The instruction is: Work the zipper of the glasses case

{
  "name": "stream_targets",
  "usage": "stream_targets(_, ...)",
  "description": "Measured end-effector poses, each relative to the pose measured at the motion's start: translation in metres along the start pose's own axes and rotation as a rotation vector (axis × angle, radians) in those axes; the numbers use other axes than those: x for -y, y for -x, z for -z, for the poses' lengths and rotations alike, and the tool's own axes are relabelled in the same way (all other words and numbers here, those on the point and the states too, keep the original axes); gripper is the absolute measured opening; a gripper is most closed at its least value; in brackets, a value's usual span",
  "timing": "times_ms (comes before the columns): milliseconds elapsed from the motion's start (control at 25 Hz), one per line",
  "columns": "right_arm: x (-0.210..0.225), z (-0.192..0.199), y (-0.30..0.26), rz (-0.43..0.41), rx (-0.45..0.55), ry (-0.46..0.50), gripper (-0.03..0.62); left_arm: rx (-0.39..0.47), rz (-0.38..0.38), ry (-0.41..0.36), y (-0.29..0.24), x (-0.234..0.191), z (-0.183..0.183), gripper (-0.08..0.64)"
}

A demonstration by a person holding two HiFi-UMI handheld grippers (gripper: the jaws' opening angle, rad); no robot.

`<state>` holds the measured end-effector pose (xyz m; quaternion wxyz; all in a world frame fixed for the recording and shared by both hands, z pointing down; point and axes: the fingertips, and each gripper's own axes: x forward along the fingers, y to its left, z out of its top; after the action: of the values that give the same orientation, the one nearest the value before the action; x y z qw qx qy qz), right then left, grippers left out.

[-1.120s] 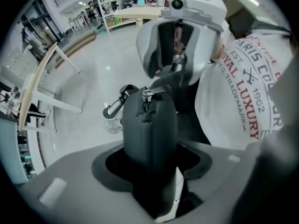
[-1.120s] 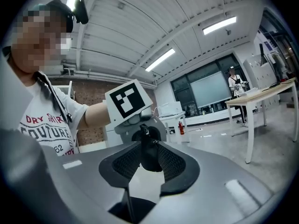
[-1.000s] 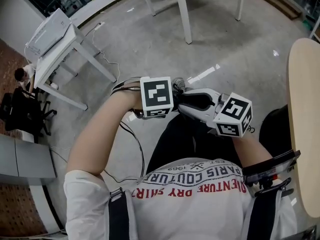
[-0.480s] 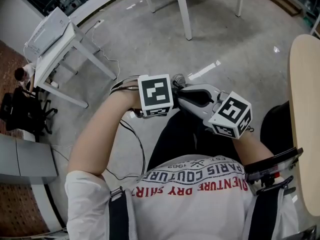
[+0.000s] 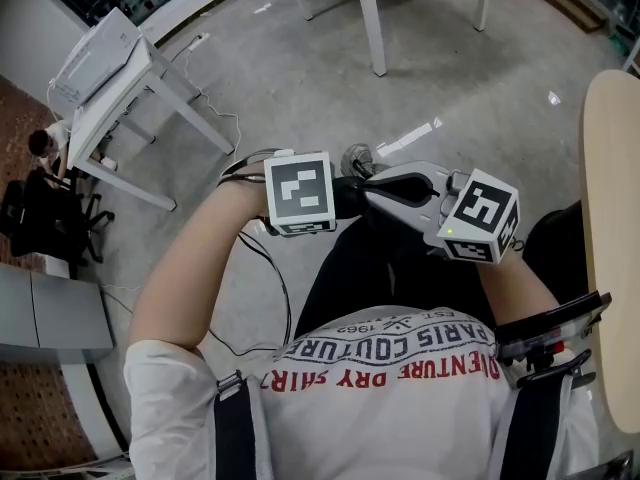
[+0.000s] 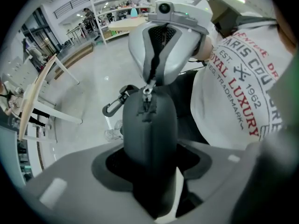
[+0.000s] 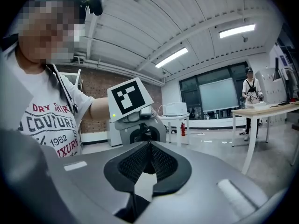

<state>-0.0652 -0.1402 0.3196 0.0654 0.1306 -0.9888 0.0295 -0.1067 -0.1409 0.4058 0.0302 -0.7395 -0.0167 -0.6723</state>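
A dark grey glasses case [image 6: 149, 125] stands on end between the jaws of my left gripper [image 6: 149, 158], which is shut on its lower half. Its zipper runs up the ridge to a small metal pull [image 6: 148, 90] at the top. My right gripper [image 6: 150, 80] comes at the case from the far side; its jaws are closing and its dark pads pinch that pull. In the right gripper view the jaws of the right gripper [image 7: 148, 146] meet at their tips in front of the left gripper [image 7: 140, 130]. The head view has both grippers, left [image 5: 350, 194] and right [image 5: 376, 190], held together before my chest.
A black carabiner clip [image 6: 114, 106] hangs from the case's left side. A round wooden table [image 5: 610, 218] is at my right and white tables [image 5: 120, 78] at the far left on the concrete floor. A person [image 7: 252, 90] stands beyond a white table [image 7: 264, 110].
The right gripper has swung a little up and to the right and drawn in on the case's top. The left gripper has shifted slightly left, still holding the case.
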Motion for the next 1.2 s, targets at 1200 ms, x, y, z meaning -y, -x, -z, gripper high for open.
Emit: stream_targets(1200,-0.010,-0.026,0.038,-0.167,0.079,-0.032,0.017,0.421,0.107,-0.046,0.037,0.021,-0.033,0.250)
